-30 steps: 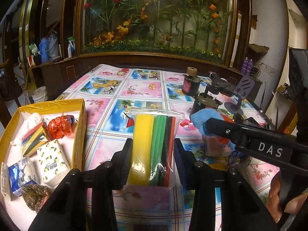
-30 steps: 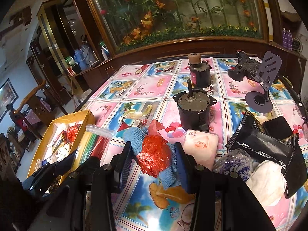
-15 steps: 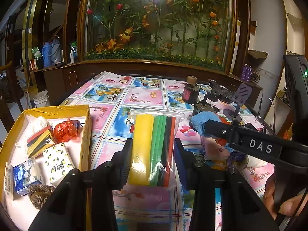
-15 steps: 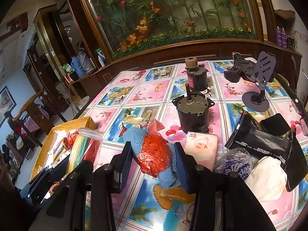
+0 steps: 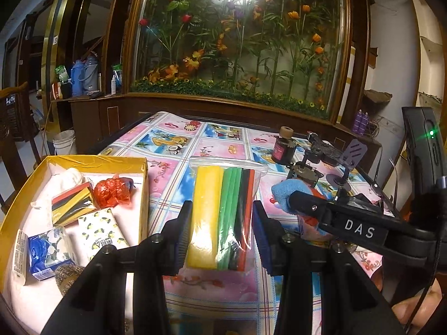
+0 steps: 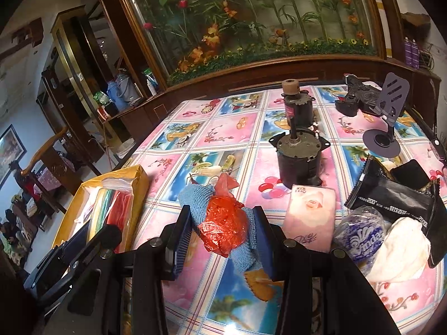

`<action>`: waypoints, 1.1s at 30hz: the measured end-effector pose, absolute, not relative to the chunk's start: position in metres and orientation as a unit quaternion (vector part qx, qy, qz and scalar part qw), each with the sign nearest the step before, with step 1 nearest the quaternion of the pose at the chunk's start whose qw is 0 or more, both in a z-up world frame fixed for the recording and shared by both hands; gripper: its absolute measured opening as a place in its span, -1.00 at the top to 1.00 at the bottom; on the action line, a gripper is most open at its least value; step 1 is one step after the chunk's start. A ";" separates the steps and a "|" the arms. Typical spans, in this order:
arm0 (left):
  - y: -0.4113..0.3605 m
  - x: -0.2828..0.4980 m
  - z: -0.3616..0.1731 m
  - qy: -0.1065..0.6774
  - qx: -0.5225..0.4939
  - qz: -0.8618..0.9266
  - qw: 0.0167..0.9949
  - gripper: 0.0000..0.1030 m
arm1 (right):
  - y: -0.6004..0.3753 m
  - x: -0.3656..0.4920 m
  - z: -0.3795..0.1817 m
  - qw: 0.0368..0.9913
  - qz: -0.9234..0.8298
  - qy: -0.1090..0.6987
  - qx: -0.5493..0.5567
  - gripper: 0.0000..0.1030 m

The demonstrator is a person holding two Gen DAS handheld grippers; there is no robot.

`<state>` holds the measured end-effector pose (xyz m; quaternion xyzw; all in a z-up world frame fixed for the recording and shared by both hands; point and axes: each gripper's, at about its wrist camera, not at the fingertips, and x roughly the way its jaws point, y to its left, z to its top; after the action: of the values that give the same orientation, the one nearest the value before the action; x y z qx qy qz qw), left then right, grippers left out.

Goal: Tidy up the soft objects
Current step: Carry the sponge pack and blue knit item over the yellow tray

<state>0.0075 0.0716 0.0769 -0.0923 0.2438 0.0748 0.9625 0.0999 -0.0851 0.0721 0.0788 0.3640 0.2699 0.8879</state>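
A clear bag of foam strips (image 5: 222,217), yellow, green, black and red, stands upright just right of the yellow box (image 5: 144,195). Right of that box, on the tablecloth, a red crinkled plastic bundle (image 6: 225,230) lies on a blue knit cloth (image 6: 195,198). In the box: a similar red bundle (image 5: 111,194), tissue packs (image 5: 102,233), striped foam (image 5: 71,209).

The box (image 5: 145,192) sits left of the foam pack (image 5: 223,217), 2 motors (image 6: 300,162) behind.

"DAS" marks the right gripper (image 5: 360,227); "Vinda" the blue-white tissue pack (image 6: 363,238).
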 end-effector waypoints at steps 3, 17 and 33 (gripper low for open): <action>0.075 0.004 0.078 0.239 -0.098 0.077 0.963 0.22 | -0.080 0.099 0.072 0.887 0.274 0.364 0.079 0.10; 0.110 -0.035 0.086 0.194 -0.127 0.108 0.967 0.22 | -0.034 0.076 0.078 0.882 0.310 0.346 0.078 0.10; 0.208 -0.105 0.057 0.230 -0.191 0.196 0.934 0.22 | 0.057 0.032 0.074 0.853 0.389 0.348 0.027 0.09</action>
<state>-0.1053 0.2081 0.0567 -0.1911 0.2297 0.1960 0.9340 0.0322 0.0571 0.0743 0.0267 0.3478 0.3886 0.8528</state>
